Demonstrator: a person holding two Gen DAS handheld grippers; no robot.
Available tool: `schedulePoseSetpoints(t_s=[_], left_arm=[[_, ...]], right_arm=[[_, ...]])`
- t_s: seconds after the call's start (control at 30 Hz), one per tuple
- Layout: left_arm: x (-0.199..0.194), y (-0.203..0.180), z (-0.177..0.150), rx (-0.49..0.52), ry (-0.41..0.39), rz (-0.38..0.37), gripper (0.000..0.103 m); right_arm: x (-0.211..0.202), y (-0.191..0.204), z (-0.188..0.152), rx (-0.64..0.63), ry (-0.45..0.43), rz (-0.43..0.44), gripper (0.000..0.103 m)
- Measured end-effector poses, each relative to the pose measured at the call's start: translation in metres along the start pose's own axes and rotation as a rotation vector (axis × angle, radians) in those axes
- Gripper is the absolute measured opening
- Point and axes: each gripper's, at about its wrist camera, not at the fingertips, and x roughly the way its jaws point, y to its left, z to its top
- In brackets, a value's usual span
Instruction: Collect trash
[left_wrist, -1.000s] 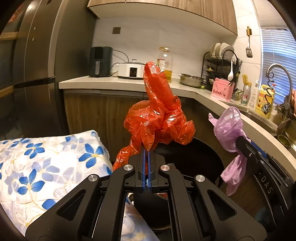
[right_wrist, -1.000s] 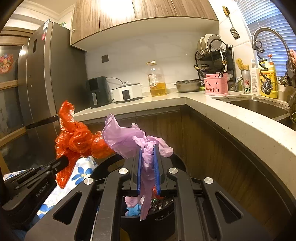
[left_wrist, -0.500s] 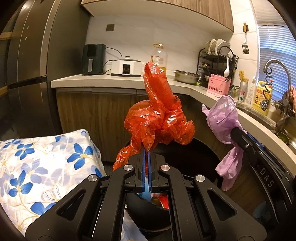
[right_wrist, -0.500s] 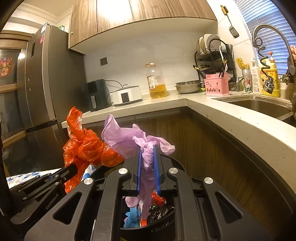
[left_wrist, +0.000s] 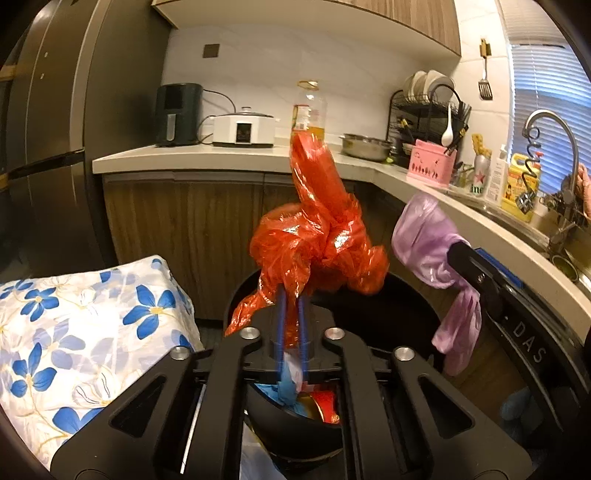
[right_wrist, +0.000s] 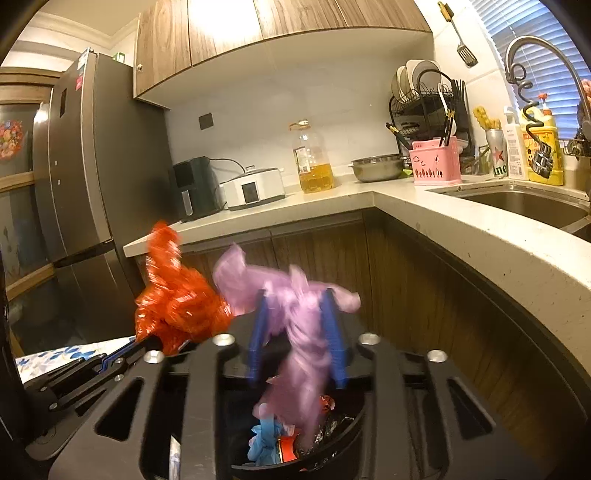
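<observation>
My left gripper (left_wrist: 291, 295) has its blue fingers slightly parted around a crumpled red plastic bag (left_wrist: 317, 240), which still sits between them above the black trash bin (left_wrist: 369, 306). My right gripper (right_wrist: 297, 306) has spread open, and the purple plastic bag (right_wrist: 299, 347) is blurred and dropping between its fingers toward the bin (right_wrist: 332, 435). The bin holds blue, red and foil trash. The purple bag also shows in the left wrist view (left_wrist: 428, 236), and the red bag in the right wrist view (right_wrist: 177, 302).
A kitchen counter (right_wrist: 498, 251) curves around the bin, with a sink (right_wrist: 517, 203), an oil bottle (right_wrist: 314, 162) and a pink basket (right_wrist: 436, 162) on it. A blue-flowered cloth (left_wrist: 81, 332) lies left of the bin. A fridge (right_wrist: 85, 184) stands at the left.
Both grippers have moved down over the bin. My right gripper's fingers have opened and the purple bag is falling. My left gripper's fingers have parted slightly around the red bag.
</observation>
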Motion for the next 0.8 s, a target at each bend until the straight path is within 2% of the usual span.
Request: schedulePoseSetpoints(t_s=[0.1,0.23,0.27,0.3,0.37,0.47,0.57,0.73,0.8], left_arm=[[0.002,-0.001,-0.002,0.01,0.008,0.001,0.02],[0.0,0.005,-0.006,-0.011,0.002,-0.006,0.045],[-0.002,0.007,-0.007,-0.017,-0.003,0.006,0.053],[-0.004,0.01,-0.007,-0.026,-0.005,0.014,0.057],[-0.01,0.017,-0.008,-0.044,-0.009,0.035,0.072],[-0.021,0.026,-0.011,-0.052,-0.015,0.071,0.085],[-0.036,0.033,-0.015,-0.033,-0.017,0.117,0.091],[-0.07,0.049,-0.027,-0.032,-0.015,0.206,0.096],[-0.088,0.056,-0.033,-0.04,-0.016,0.236,0.097]], right_arm=[[0.001,-0.002,0.0,0.007,0.004,-0.004,0.037],[0.001,-0.004,0.0,0.01,0.006,-0.01,0.041],[0.001,-0.005,0.0,0.012,0.007,-0.012,0.046],[0.0,-0.005,0.0,0.015,0.009,-0.013,0.052],[-0.003,-0.006,-0.001,0.015,0.014,-0.02,0.058],[-0.009,-0.003,-0.005,0.012,0.039,-0.037,0.075],[-0.017,0.005,-0.01,-0.011,0.067,-0.061,0.085],[-0.035,0.022,-0.02,-0.061,0.123,-0.076,0.089],[-0.045,0.031,-0.025,-0.078,0.142,-0.07,0.096]])
